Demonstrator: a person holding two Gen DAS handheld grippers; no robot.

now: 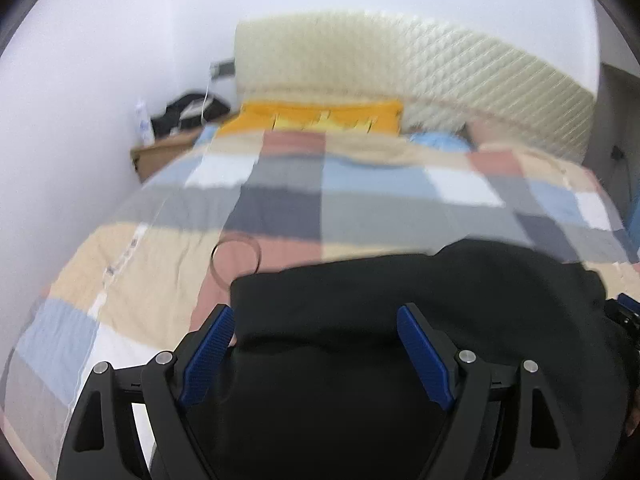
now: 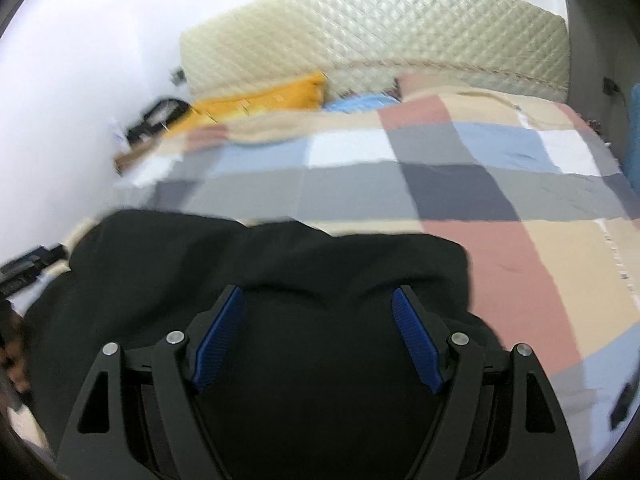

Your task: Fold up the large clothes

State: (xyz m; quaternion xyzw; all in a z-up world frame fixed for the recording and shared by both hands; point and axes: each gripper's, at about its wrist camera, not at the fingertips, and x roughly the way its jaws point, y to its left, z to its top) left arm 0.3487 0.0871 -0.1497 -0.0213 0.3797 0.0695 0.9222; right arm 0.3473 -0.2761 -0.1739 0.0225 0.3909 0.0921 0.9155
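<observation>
A black garment [image 1: 420, 300] lies folded on the near part of a bed with a checked quilt [image 1: 280, 184]. My left gripper [image 1: 318, 312] is open, its blue pads spread wide over the garment's near left part. The garment also shows in the right wrist view [image 2: 280, 260]. My right gripper [image 2: 318, 292] is open, its blue pads spread over the garment's near right part. Both views are blurred. Part of the right gripper shows at the right edge of the left view [image 1: 624, 316]; the left gripper shows at the left edge of the right view [image 2: 28, 268].
A cream quilted headboard [image 1: 440, 68] stands at the far end, with an orange pillow [image 1: 316, 114] and a blue pillow [image 1: 440, 142] below it. A wooden bedside table [image 1: 160, 152] with dark items stands at the far left against the white wall. A thin ring [image 1: 236, 258] lies on the quilt.
</observation>
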